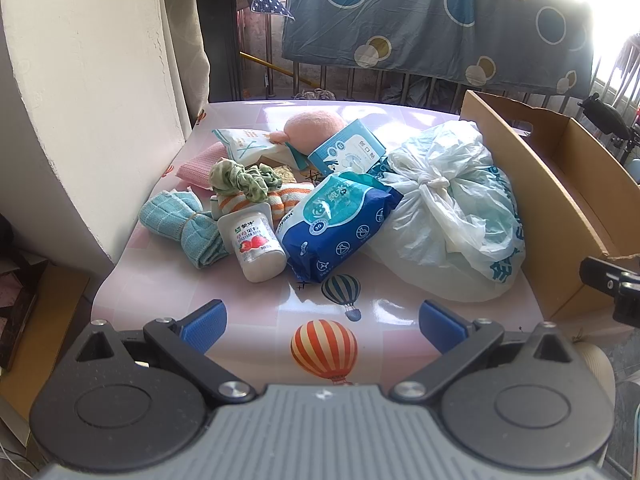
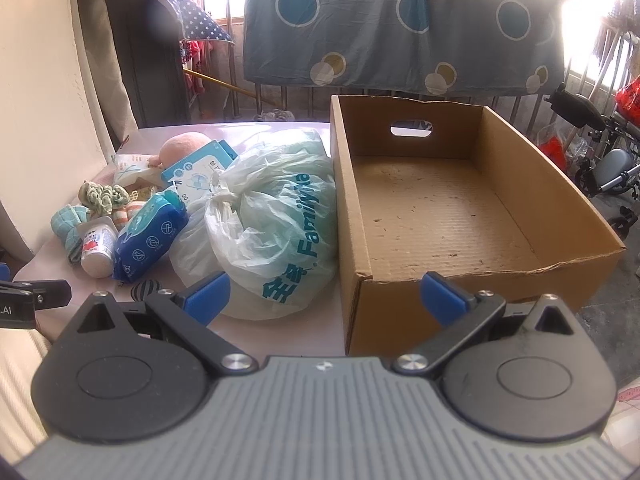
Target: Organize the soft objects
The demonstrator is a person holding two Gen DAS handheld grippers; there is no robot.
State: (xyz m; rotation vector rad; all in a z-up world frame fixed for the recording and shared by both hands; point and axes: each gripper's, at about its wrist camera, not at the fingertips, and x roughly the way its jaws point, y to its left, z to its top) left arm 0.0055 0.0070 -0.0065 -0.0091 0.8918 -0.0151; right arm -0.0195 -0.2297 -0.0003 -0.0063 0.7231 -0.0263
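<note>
Soft stuff piled up next to a brown cardboard box [image 2: 460, 208]

Left gripper [image 1: 323, 320] and right gripper [image 2: 324, 294] both spread wide, holding nothing; knotted white plastic bag [image 2: 272, 220] touches the box, blue wipes pack [image 1: 340, 224] just beside it.

**A lived-in home balcony**

This is someone's home, out by a railed balcony. At twelve o'clock a grey-blue bedsheet printed with circles [image 2: 396, 28] hangs drying over metal railings [image 1: 360, 84]. A small table under pink vinyl printed with hot-air balloons [image 1: 324, 354] carries household bits: a knotted pale plastic shopping bag [image 2: 276, 216] and a blue pack of wet wipes [image 1: 340, 224]. At two o'clock stands a wheelchair [image 2: 600, 156].
</note>
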